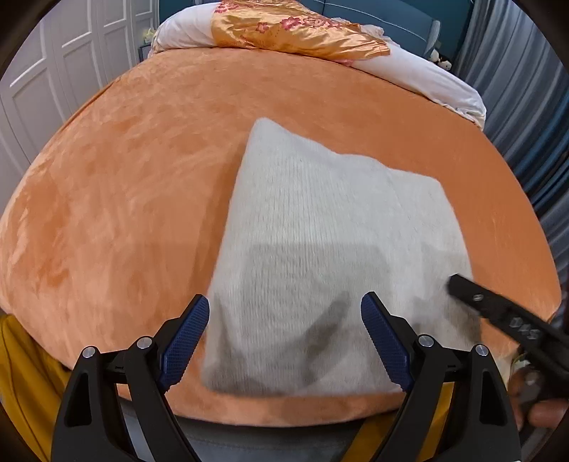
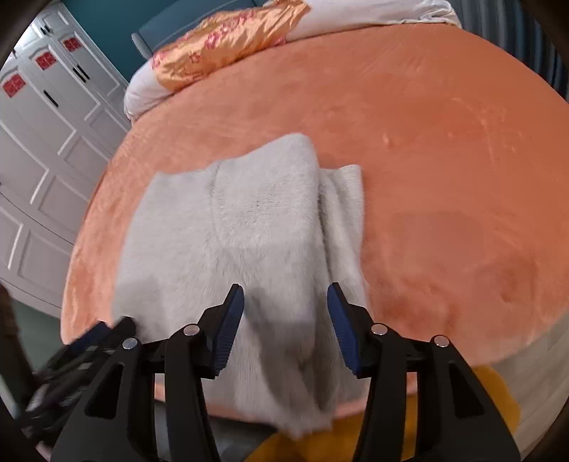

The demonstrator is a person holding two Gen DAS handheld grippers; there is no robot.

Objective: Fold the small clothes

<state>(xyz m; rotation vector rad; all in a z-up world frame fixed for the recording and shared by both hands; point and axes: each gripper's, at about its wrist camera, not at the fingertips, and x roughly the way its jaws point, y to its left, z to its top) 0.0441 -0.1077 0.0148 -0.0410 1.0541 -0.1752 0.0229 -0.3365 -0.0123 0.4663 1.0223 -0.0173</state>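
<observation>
A pale grey fuzzy knit garment (image 1: 320, 227) lies partly folded on the orange bed cover (image 1: 124, 184). It also shows in the right wrist view (image 2: 249, 227), with a narrower flap (image 2: 343, 213) along its right side and its near end hanging over the bed edge. My left gripper (image 1: 284, 305) is open and empty, above the garment's near edge. My right gripper (image 2: 285, 295) is open and empty, above the garment's near end. The right gripper's finger shows in the left wrist view (image 1: 498, 312). The left gripper shows blurred in the right wrist view (image 2: 92, 341).
A white duvet (image 1: 419, 74) with an orange floral satin cover (image 1: 284, 32) is bundled at the bed's far end. White wardrobe doors (image 2: 42, 142) stand to the left, blue-grey curtains (image 1: 533, 106) to the right. Yellow cloth (image 2: 444, 426) shows below the bed's near edge (image 1: 284, 408).
</observation>
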